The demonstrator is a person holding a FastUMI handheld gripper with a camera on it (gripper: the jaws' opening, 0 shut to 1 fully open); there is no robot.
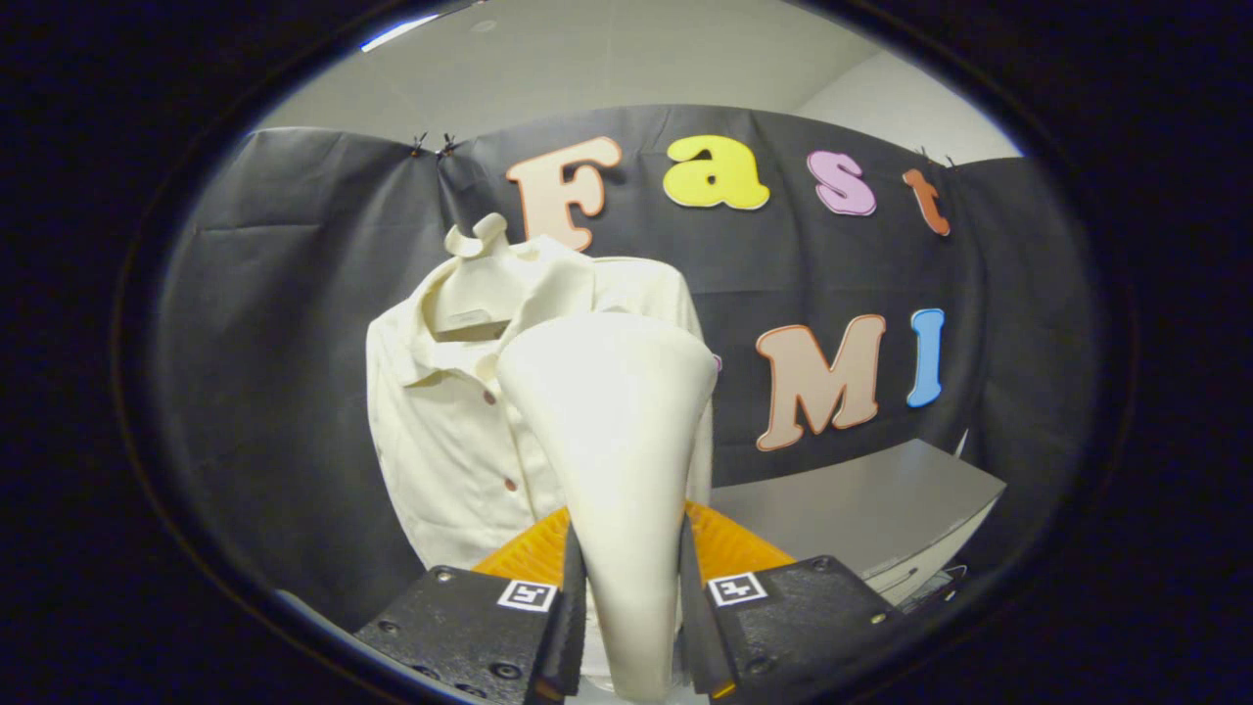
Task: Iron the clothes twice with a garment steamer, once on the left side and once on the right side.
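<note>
I have the gripper [631, 627] clamped on the steamer [612, 441]: both fingers [568, 627] press against the narrow lower part of its cream body, one on each side, so the steamer stands upright between them. Above the fingers it widens into a broad, rounded head, and that head covers much of what lies ahead of me.

Beyond the steamer hangs the shirt [440, 431], a cream one with a collar and small dark buttons [488, 398] down its front. It hangs on a pale hanger [480, 240] whose hook shows above the collar, in front of the black cloth wall [284, 323]. From where I look, the steamer head sits over one half of the shirt, the half on the far side of the button line, while the other half with its sleeve hangs in plain view. I cannot tell whether the head touches the fabric or is merely held in front of it.

Behind the base of the steamer, just past my fingers, I see a ribbed orange surface [724, 548]. Off to the side of it, beyond that finger, a grey table [881, 509] stands against the cloth wall. Above the cloth I see a pale ceiling [607, 59].
</note>
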